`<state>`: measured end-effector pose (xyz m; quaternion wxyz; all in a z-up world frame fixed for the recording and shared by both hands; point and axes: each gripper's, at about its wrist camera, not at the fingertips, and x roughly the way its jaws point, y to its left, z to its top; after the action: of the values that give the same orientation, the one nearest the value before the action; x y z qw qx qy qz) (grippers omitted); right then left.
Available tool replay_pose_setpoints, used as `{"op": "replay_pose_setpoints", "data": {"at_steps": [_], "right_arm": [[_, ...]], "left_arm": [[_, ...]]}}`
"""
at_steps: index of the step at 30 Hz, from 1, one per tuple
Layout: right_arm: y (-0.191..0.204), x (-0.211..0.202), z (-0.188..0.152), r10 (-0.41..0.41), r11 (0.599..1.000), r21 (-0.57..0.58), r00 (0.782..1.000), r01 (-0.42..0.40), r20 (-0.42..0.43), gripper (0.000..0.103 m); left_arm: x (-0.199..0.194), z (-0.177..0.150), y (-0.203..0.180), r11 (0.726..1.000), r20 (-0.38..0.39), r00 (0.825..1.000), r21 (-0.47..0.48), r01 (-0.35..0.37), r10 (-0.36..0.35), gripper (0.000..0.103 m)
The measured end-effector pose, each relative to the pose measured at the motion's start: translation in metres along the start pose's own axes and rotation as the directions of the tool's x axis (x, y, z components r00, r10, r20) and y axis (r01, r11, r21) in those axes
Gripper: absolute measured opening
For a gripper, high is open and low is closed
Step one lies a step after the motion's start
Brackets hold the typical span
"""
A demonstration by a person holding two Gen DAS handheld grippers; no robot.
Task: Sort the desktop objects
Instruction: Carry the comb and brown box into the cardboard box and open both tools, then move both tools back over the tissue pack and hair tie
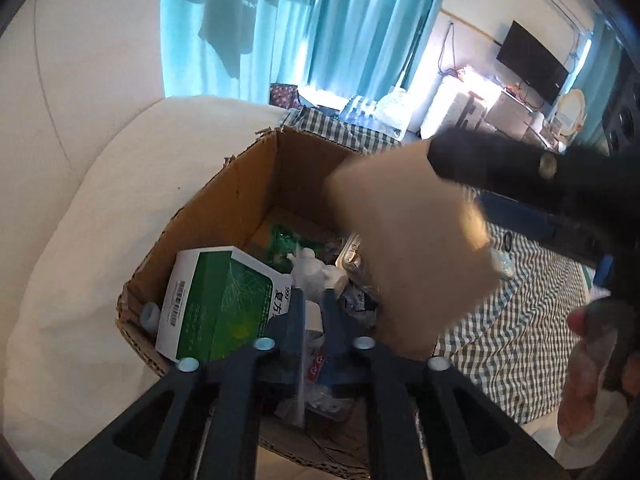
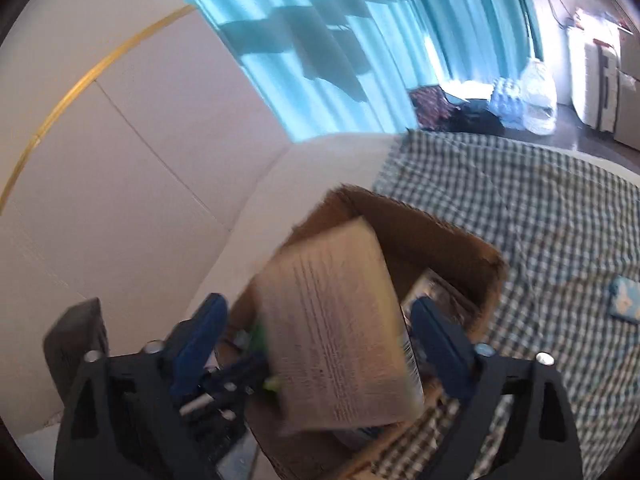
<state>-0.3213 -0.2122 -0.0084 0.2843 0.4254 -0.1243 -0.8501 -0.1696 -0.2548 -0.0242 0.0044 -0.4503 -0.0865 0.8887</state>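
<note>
Mostly sorted: cardboard box [image 1: 256, 200] already holds green medicine box [image 1: 216, 308] and wrappers. Right claw [image 2: 320, 336] spread, tan packet [image 2: 340, 328] blurred between its fingers over the box. Left claw [image 1: 310, 304] nearly closed, pinching a thin white wrapper [image 1: 314, 316]. Blue packet [image 2: 624, 298] left on checkered cloth [image 2: 540, 208].

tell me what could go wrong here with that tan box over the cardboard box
1. The blurred tan printed box sits between the right gripper fingers, which look spread wide; it may fall crooked onto the green and white medicine box rather than into free space.
2. The open brown cardboard box is already cluttered, so it could end up propped on the rim.
3. Both grippers crowd the opening and might collide.
</note>
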Motion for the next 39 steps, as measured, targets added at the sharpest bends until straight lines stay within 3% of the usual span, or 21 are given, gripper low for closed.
{"op": "replay_pose_setpoints", "data": {"at_steps": [1, 2, 6, 14, 17, 21, 29, 32, 39], "right_arm": [[0.002, -0.001, 0.002, -0.009, 1.000, -0.004, 1.000, 0.009, 0.019, 0.098], [0.002, -0.004, 0.004, -0.016, 1.000, 0.000, 0.999, 0.016, 0.037, 0.098], [-0.003, -0.034, -0.001, -0.042, 0.999, 0.028, 0.992, 0.039, 0.117, 0.098], [-0.023, -0.136, -0.050, -0.218, 0.975, 0.085, 0.945, 0.203, 0.242, 0.098], [-0.027, -0.177, -0.068, -0.308, 0.951, 0.090, 0.905, 0.295, 0.293, 0.101], [-0.037, -0.219, -0.090, -0.435, 0.898, 0.089, 0.838, 0.431, 0.330, 0.101], [-0.067, -0.289, -0.134, -0.523, 0.842, 0.109, 0.752, 0.528, 0.402, 0.101], [-0.088, -0.302, -0.145, -0.548, 0.829, 0.146, 0.736, 0.539, 0.398, 0.101], [-0.150, -0.315, -0.168, -0.575, 0.818, 0.278, 0.738, 0.504, 0.354, 0.101]], "left_arm": [[0.000, -0.001, 0.000, 1.000, 0.003, 1.000, 0.009, -0.016, 0.016, 0.065], [-0.002, -0.002, 0.000, 0.999, 0.015, 0.999, 0.015, -0.039, 0.039, 0.089], [-0.018, -0.008, -0.001, 1.000, 0.074, 0.997, -0.001, -0.023, 0.023, 0.090], [-0.053, -0.026, -0.026, 0.999, 0.100, 0.995, 0.049, -0.004, -0.001, 0.091], [-0.063, -0.031, -0.038, 0.999, 0.109, 0.994, 0.043, 0.015, -0.020, 0.092], [-0.076, -0.041, -0.064, 0.998, 0.125, 0.992, 0.055, -0.013, 0.006, 0.095], [-0.090, -0.061, -0.124, 0.995, 0.166, 0.986, 0.103, 0.005, -0.022, 0.098], [-0.084, -0.066, -0.148, 0.992, 0.164, 0.986, 0.126, 0.001, -0.022, 0.098], [-0.073, -0.066, -0.177, 0.986, 0.175, 0.985, 0.165, -0.039, 0.010, 0.099]]}}
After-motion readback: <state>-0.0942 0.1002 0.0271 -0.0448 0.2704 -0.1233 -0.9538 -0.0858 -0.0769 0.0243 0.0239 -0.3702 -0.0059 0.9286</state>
